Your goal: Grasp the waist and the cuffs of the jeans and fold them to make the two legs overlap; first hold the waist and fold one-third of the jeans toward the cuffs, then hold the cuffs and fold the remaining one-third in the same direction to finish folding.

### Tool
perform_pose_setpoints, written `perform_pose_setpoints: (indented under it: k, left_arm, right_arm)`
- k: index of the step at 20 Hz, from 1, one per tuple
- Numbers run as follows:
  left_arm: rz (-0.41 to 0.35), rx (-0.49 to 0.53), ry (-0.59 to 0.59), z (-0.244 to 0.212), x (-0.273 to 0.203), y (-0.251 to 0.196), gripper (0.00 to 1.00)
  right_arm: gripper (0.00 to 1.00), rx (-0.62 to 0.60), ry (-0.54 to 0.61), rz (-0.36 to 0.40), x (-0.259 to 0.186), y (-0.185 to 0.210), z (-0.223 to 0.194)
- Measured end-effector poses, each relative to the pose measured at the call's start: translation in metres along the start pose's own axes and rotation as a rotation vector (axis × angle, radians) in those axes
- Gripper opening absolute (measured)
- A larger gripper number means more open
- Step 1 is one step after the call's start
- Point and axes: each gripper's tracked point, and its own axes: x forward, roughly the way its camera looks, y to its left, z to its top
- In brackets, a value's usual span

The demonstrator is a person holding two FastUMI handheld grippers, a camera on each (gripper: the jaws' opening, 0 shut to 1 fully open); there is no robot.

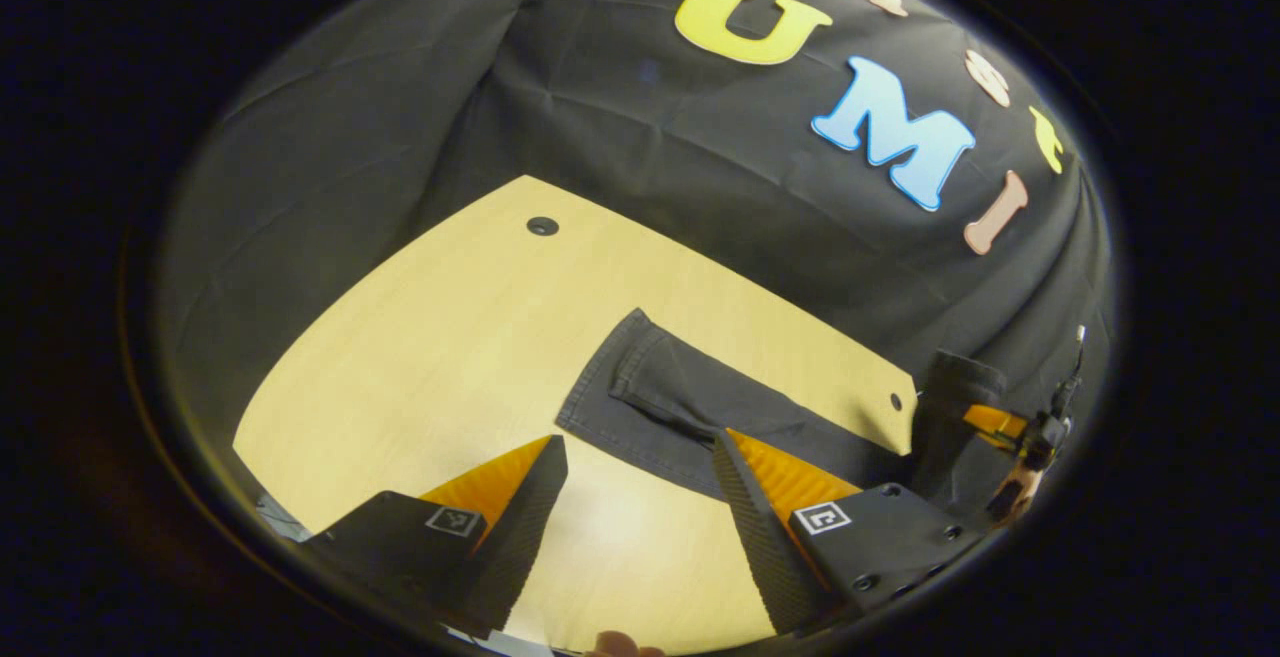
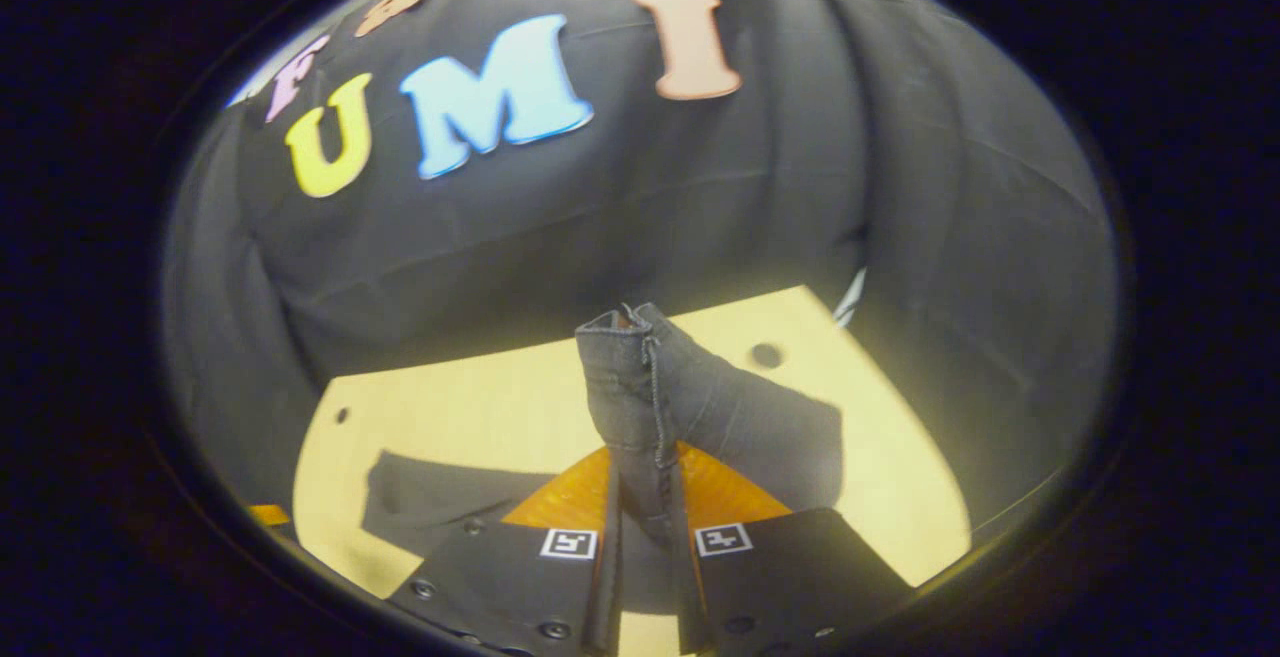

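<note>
Dark grey jeans (image 1: 680,407) lie flat on the light wooden table (image 1: 450,337), one stitched end pointing toward the table's middle. My left gripper (image 1: 638,447) is open just above the table, its fingers on either side of the jeans' near edge and touching nothing. Off the table's right corner, the right gripper (image 1: 1010,437) holds up a bunch of the cloth (image 1: 960,377). In the right gripper view, my right gripper (image 2: 645,477) is shut on a seamed fold of the jeans (image 2: 650,387), which stands up from between the fingers. The rest of the jeans (image 2: 440,497) trails flat to the left.
The table has small round holes near its corners (image 1: 542,226) (image 1: 896,401) (image 2: 766,354). Black cloth walls stand close behind the table on the far sides. Bare wood stretches left of the jeans (image 1: 400,377).
</note>
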Motion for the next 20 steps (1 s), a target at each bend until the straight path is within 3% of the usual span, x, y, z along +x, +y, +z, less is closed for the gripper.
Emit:
perform_pose_setpoints:
  k: [3, 6, 8, 9, 11, 13, 16, 20]
  left_arm:
    - [0.023, -0.028, -0.018, 0.002, 0.0, 0.009, 0.98]
    - [0.03, -0.075, -0.018, -0.001, -0.002, 0.019, 0.97]
    - [0.032, -0.107, -0.007, -0.01, 0.002, 0.023, 0.98]
    - [0.036, -0.118, -0.001, -0.012, 0.005, 0.025, 0.98]
    - [0.048, -0.135, 0.008, -0.017, 0.01, 0.028, 0.98]
    - [0.055, -0.164, 0.021, -0.022, 0.018, 0.033, 0.98]
    - [0.076, -0.239, 0.071, -0.034, 0.037, 0.04, 0.96]
    - [0.129, -0.356, 0.15, -0.051, 0.077, 0.054, 0.97]
  right_arm:
    - [0.21, -0.059, 0.114, -0.015, 0.021, 0.01, -0.047]
    - [0.18, -0.108, 0.196, -0.006, 0.015, 0.011, -0.051]
    - [0.28, -0.114, 0.283, 0.025, 0.018, 0.009, -0.073]
    - [0.46, -0.111, 0.314, 0.043, 0.02, 0.009, -0.08]
    - [0.71, -0.066, 0.361, 0.098, 0.014, 0.006, -0.092]
    - [0.97, -0.08, 0.339, 0.094, 0.003, 0.007, -0.103]
    - [0.97, -0.105, 0.287, 0.103, -0.016, -0.003, -0.092]
    - [0.96, -0.052, 0.259, 0.05, -0.048, -0.058, -0.08]
